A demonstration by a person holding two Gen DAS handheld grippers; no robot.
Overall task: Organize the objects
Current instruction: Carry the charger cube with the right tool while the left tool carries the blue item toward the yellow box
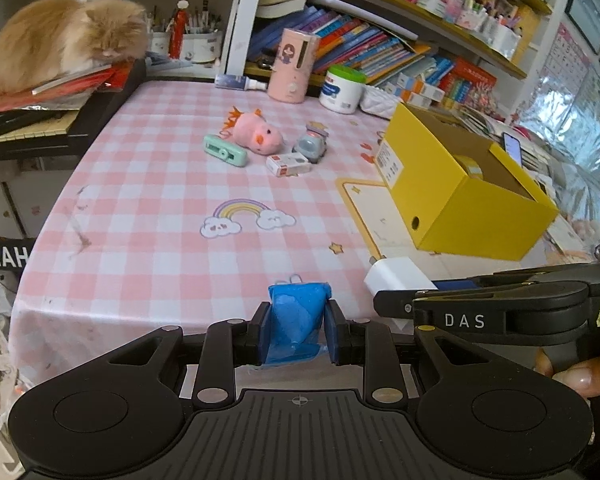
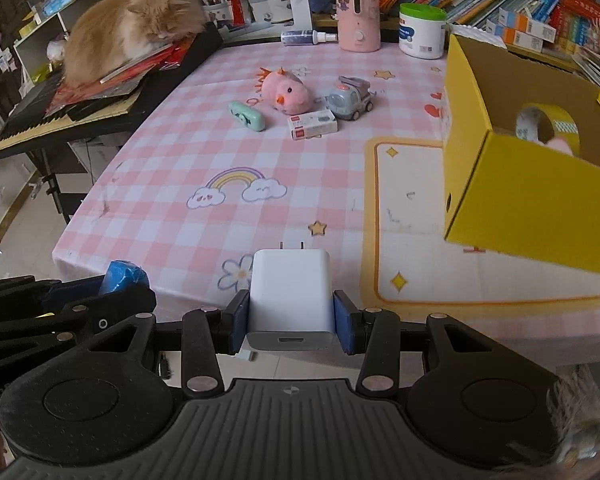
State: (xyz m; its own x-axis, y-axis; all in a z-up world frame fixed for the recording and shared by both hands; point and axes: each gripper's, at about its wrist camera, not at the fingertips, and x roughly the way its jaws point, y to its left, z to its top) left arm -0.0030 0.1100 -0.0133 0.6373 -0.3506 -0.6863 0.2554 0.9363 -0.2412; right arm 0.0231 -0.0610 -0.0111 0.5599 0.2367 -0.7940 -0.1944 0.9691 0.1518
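Note:
My left gripper (image 1: 297,330) is shut on a crumpled blue packet (image 1: 298,316), held over the table's near edge. My right gripper (image 2: 291,322) is shut on a white plug-in charger (image 2: 290,300), prongs pointing away; the charger (image 1: 398,278) also shows at the right of the left wrist view. An open yellow box (image 2: 520,200) stands at the right with a yellow tape roll (image 2: 552,124) inside. Mid-table lie a pink plush bird (image 2: 286,94), a green case (image 2: 247,117), a small white carton (image 2: 313,124) and a grey toy truck (image 2: 350,98).
A ginger cat (image 2: 132,28) lies on papers atop a keyboard (image 2: 40,120) at the left. A pink dispenser (image 2: 358,12), a white tub (image 2: 422,32) and a spray bottle (image 2: 306,37) line the table's back edge. Packed bookshelves (image 1: 380,40) rise behind.

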